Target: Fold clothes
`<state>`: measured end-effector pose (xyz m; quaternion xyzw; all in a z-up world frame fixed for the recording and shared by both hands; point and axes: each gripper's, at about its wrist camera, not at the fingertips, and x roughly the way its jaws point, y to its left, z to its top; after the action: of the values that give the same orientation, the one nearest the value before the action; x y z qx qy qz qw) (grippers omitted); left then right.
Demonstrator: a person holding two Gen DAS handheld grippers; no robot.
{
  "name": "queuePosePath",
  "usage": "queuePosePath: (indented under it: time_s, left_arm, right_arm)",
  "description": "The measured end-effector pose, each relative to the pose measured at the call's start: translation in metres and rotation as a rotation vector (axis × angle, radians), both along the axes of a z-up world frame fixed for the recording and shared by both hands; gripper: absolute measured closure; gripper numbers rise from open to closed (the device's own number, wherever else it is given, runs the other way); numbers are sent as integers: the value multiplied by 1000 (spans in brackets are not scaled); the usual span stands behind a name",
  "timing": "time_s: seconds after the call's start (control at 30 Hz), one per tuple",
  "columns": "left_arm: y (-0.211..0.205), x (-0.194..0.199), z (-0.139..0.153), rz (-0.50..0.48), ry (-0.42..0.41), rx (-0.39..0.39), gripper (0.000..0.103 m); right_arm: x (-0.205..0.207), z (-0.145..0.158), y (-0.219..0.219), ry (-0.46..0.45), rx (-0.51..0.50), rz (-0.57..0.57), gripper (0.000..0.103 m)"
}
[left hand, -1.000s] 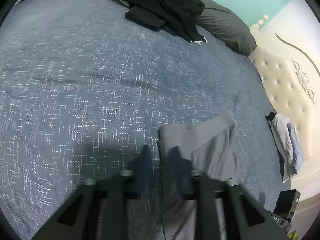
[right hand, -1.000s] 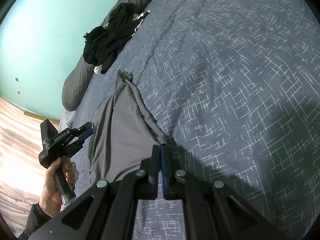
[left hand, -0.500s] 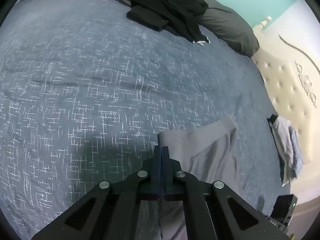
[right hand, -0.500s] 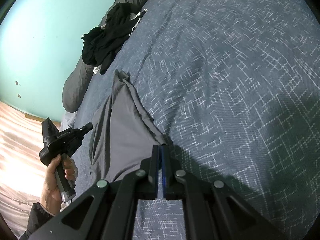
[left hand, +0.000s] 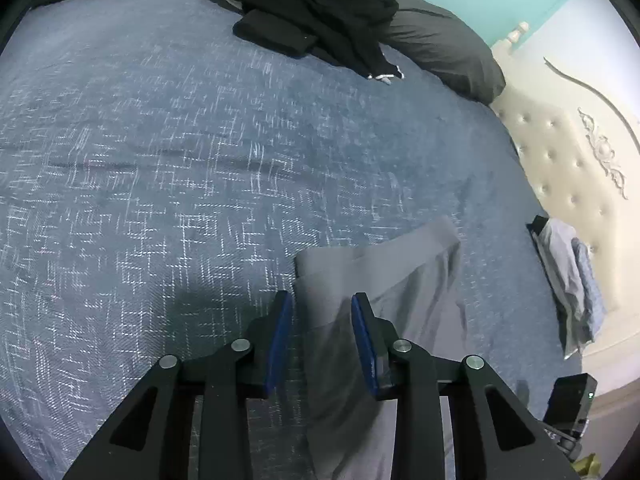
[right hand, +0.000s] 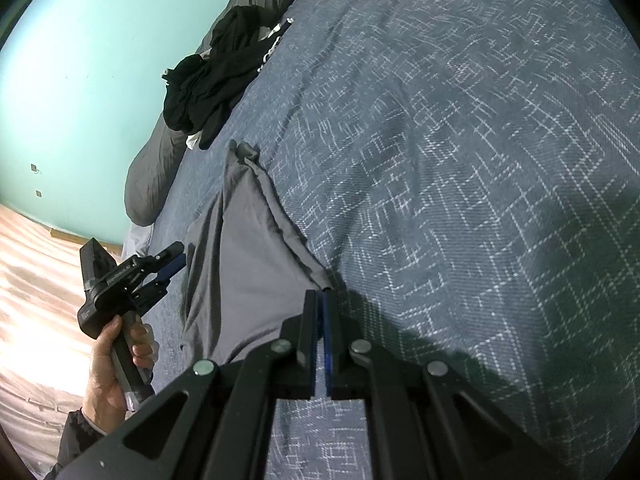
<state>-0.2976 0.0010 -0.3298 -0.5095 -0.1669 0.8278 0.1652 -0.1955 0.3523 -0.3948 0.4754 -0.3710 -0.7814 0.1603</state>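
A grey garment (left hand: pixel 400 280) lies stretched on the dark blue bedspread (left hand: pixel 200 160). In the left wrist view my left gripper (left hand: pixel 320 300) hovers over the garment's near corner; its jaws are opening, and the cloth lies under the gap without the blue pads pressing it. The right wrist view shows the grey garment (right hand: pixel 240 248) running away from my right gripper (right hand: pixel 320 296), which is shut on its nearest corner. A hand (right hand: pixel 116 364) holds the left gripper (right hand: pixel 178 254) at the garment's left edge.
A heap of black clothes (left hand: pixel 312 4) rests against a dark grey pillow (left hand: pixel 440 48) at the far end of the bed. A small stack of pale blue-grey clothes (left hand: pixel 568 280) lies by the cream tufted headboard (left hand: pixel 560 168). Wood floor (right hand: pixel 32 280) is left of the bed.
The left gripper's jaws were apart, closed at the garment's corner half a second ago, and now stand apart again. The right gripper has stayed shut on its corner.
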Motion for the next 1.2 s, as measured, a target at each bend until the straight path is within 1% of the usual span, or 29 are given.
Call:
queuePosePath:
  time_s: [0.03,0.07,0.17,0.3,0.47,0.73,0.83,0.93,1.07,1.2]
  left_arm:
    - [-1,0,-1,2,-1,-3,91]
    - [-1,0,-1,4,-1,-7,96]
    - [-3,-2,-2,8,-2,0,98]
    - [-7,-4,-2,17,-6,21,98]
    - [-15,-15,-3,56,-35,95,98]
    - [-23,-26,-11,119,-71,167,98]
    - [-27,-27,-14,147,-86,207,98]
    - [-25,-26,-13,137,-84,195,98]
    - [-13,-28,-5,80,-56,141,97]
    - [-10,-32,-3,74,-58,126,97]
  right_arm:
    - [0,0,0,0,0,-1,101]
    - [0,0,0,0,0,-2,101]
    - [0,-1,0,0,0,0,101]
    - [0,-1,1,-1,-1,0,101]
    - [2,-2,2,-6,0,5,101]
    - [5,-3,5,-16,-7,-7,101]
    - [7,-3,7,-17,-5,-8,101]
    - [9,-3,8,-19,-3,-8,101]
    - [9,-3,7,-25,-3,-1,101]
    - [11,2,10,-13,9,-17,101]
